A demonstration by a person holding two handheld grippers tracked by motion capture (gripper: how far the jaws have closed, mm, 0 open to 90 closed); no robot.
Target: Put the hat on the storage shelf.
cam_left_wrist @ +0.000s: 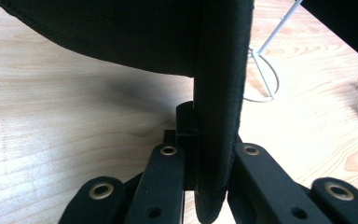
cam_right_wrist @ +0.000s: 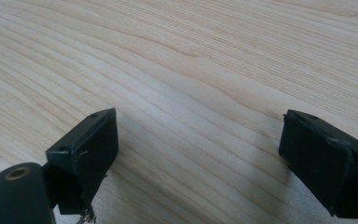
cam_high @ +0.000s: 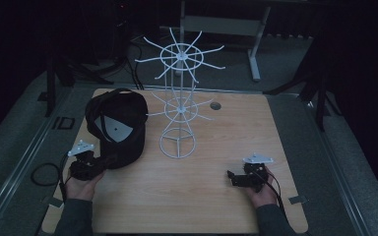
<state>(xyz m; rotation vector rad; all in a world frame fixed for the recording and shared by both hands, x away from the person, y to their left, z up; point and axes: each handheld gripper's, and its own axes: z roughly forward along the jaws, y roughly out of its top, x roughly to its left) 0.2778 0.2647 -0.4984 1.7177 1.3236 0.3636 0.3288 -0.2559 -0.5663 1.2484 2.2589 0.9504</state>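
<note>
Between the left gripper's (cam_high: 100, 166) jaws sits the brim of a black baseball cap (cam_high: 117, 125), pinched tight at its edge; the cap's crown lies on the wooden table (cam_high: 216, 147) just ahead of that gripper. Beyond the cap stands a white wire display rack (cam_high: 178, 105). Well off to the side, the right gripper (cam_high: 231, 178) rests near the table, jaws spread wide, nothing between them.
</note>
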